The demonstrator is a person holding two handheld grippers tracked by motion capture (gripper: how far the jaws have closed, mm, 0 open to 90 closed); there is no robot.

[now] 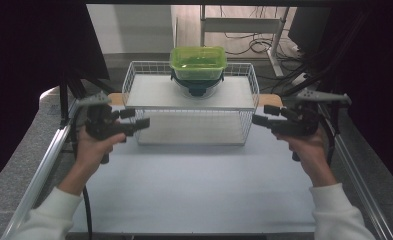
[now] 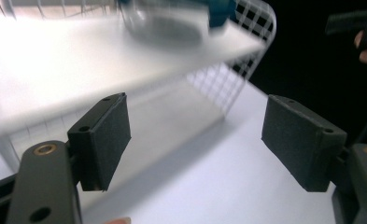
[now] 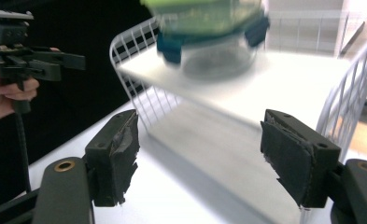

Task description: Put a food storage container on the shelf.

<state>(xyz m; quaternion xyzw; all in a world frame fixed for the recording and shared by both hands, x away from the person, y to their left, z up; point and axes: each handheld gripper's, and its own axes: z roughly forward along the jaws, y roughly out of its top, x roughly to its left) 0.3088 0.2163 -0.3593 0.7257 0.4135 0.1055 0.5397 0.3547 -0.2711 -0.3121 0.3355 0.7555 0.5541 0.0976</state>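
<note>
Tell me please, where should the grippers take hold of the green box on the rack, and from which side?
Probably by its two short ends: the green box lies crosswise atop a bowl on the rack shelf. Left gripper comes from its left, right gripper from its right, both open.

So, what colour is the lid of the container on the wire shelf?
The lid is bright green, clearest in the high view.
</note>
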